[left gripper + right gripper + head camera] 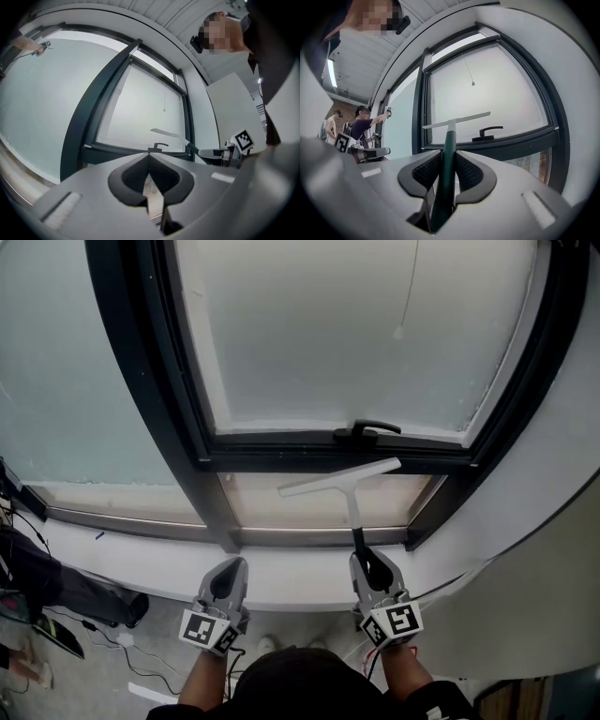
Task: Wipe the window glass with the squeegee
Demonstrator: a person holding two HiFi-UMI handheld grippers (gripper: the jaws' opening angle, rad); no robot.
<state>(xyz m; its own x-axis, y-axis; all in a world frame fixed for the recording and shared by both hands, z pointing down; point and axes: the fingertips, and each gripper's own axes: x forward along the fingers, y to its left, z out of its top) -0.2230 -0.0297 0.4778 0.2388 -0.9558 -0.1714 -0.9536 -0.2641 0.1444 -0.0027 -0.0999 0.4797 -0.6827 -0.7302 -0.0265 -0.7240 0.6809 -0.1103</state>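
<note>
the left gripper is held over the white sill with its jaws together and nothing between them. beside it, the right gripper is clamped on the dark handle of the squeegee. the squeegee's pale blade is tilted, just below the black window handle and across the dark frame. beyond it the frosted window glass is seen; contact between blade and glass cannot be told.
</note>
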